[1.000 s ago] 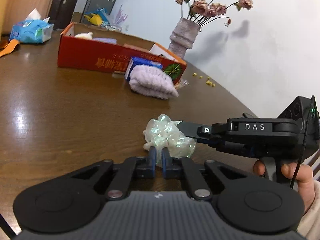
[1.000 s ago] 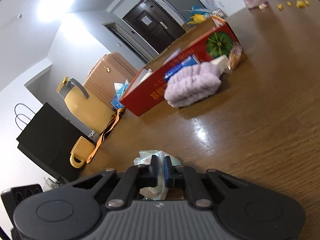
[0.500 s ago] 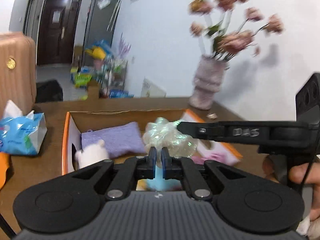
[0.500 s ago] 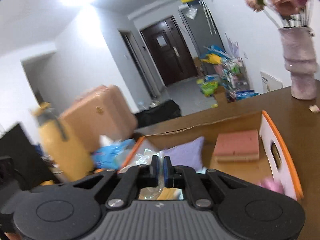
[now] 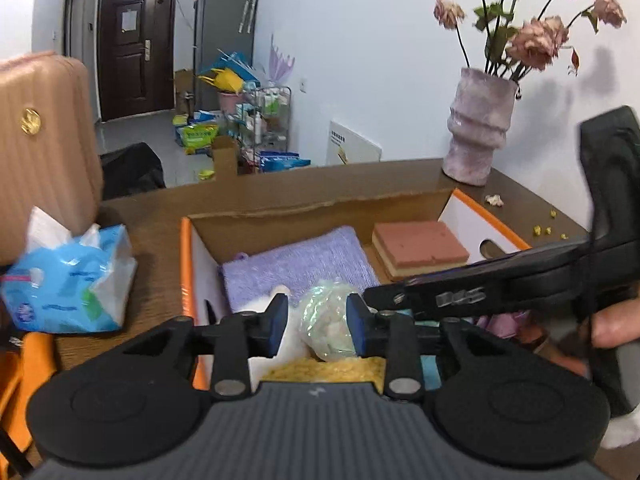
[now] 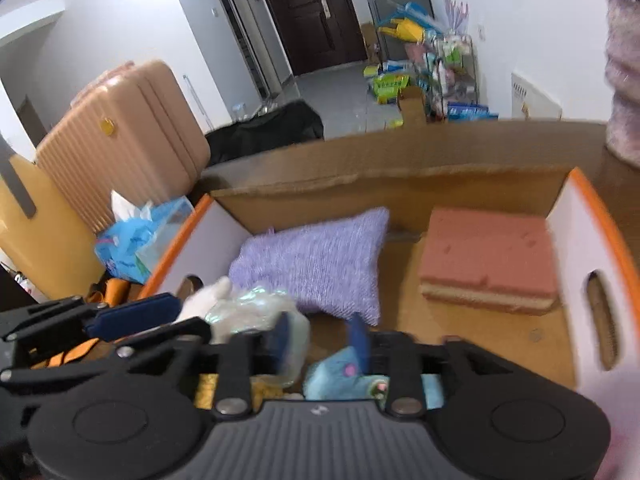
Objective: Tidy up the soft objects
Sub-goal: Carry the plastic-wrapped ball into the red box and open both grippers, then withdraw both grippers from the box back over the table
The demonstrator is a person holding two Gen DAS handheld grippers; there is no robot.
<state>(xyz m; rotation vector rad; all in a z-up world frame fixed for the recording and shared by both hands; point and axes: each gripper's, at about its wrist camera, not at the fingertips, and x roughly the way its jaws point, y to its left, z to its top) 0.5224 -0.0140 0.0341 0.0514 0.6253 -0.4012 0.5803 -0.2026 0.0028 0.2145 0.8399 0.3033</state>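
- Both grippers, left gripper [image 5: 316, 330] and right gripper [image 6: 320, 338], have just been opening; jaws apart, I've let go of the plastic bundle [image 5: 328, 328] over the near-left of the box [image 5: 186, 264].
- It could snag on my left pad and lift out.

A cardboard box [image 5: 484, 222] sits on the table [image 5: 152, 208], with a tissue pack [image 5: 68, 280] to its left and a vase [image 5: 478, 132] behind its right corner. Inside, a knitted cloth [image 5: 300, 266] lies left of a sponge block [image 5: 418, 244], and a crumpled plastic bag [image 5: 326, 326] lies in front of the cloth.
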